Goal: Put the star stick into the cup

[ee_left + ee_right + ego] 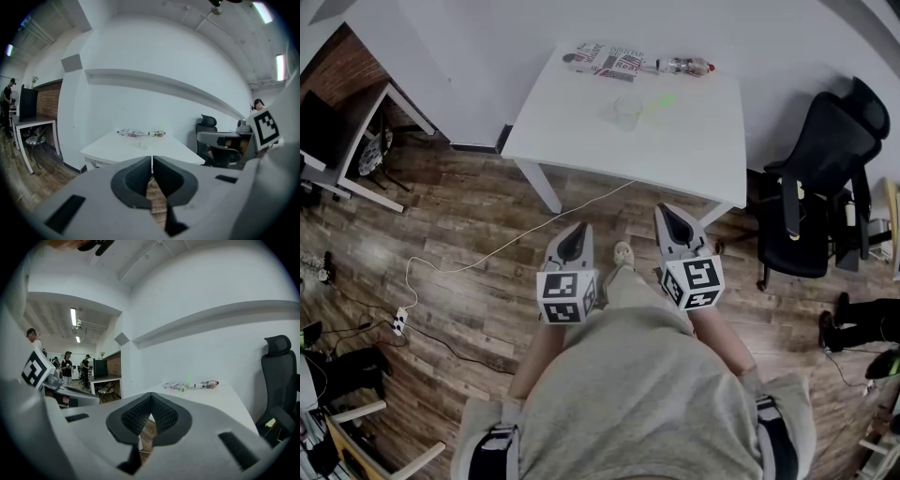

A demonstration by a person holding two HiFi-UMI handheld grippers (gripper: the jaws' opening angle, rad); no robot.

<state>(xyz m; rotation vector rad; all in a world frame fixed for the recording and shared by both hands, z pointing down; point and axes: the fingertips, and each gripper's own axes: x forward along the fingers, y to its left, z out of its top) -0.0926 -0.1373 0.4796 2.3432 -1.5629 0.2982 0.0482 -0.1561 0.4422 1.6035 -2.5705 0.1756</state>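
I hold my left gripper (575, 234) and right gripper (673, 220) side by side close to my body, over the wooden floor (469, 225), short of the worktop's (694, 150) near edge. Each has its fingers pressed together on nothing. Farther out, toward the far edge, the green star stick (659, 100) lies just beside the clear cup (628, 112). A bottle (686, 66) and a printed packet (605, 62) lie along the far edge.

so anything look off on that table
Only the bottle: it lies on its side at the table's far edge. No spill shows. The cup stands upright, the stick flat beside it.
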